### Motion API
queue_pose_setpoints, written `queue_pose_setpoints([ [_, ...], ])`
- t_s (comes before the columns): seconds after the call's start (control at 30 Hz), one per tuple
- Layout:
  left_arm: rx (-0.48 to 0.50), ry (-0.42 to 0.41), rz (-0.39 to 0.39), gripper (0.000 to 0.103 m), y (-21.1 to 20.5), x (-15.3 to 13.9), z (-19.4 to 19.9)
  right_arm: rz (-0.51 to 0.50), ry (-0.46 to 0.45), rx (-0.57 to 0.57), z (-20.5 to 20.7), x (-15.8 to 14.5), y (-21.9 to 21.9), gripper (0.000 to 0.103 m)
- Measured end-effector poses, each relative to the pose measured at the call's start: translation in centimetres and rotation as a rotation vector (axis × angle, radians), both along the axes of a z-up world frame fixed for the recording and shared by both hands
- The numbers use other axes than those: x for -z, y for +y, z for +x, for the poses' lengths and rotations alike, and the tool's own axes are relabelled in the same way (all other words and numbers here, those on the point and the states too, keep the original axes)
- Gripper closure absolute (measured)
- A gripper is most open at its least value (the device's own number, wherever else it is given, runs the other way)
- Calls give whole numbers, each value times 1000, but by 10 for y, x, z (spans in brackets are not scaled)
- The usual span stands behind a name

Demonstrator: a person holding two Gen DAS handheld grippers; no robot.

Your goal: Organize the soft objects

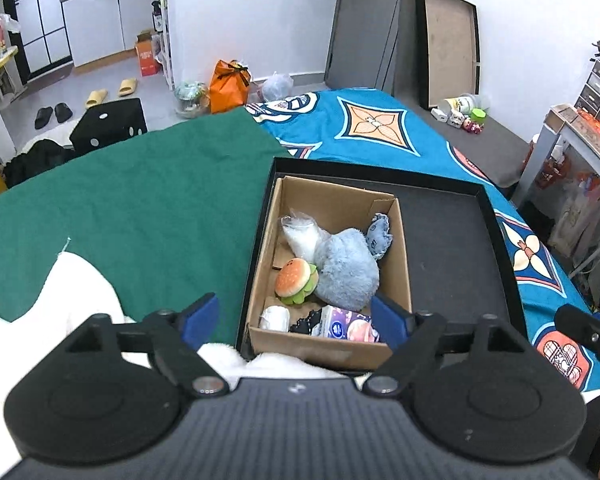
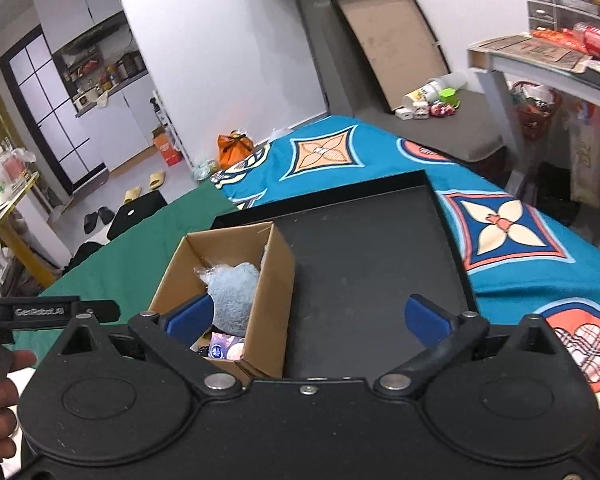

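A brown cardboard box stands in the left part of a shallow black tray on the bed. Inside it lie a blue plush toy, a small burger plush, a clear bag of white stuffing, a white roll and a tissue pack. My left gripper hovers above the box's near end, open, with nothing between its blue pads. My right gripper is open and empty over the box wall and the tray; the blue plush shows inside.
A green cloth covers the bed's left side and a blue patterned sheet the right. White fabric lies near the left gripper. A hand holds the other gripper's handle. A desk stands at far right.
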State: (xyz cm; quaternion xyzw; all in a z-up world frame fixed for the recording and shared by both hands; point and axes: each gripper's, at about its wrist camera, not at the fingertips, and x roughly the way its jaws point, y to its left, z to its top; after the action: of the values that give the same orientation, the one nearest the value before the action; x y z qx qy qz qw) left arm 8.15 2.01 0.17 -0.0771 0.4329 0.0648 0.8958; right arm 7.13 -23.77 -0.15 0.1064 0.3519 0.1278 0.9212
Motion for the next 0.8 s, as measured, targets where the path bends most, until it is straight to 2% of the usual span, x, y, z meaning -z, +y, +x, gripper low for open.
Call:
queue_pose_setpoints([
  [0.37,24,-59,-13,0,-11,-31,-42,-6,-10,43,-28,-17,-20,0],
  [0.67,83,-109,12,0,-28,-56,-79,-56,-56,41,-55,-42,-25,0],
  [0.8,104,-112,26,0,-33,-63,-95,-43,-66,29,-65,-52,-28,0],
])
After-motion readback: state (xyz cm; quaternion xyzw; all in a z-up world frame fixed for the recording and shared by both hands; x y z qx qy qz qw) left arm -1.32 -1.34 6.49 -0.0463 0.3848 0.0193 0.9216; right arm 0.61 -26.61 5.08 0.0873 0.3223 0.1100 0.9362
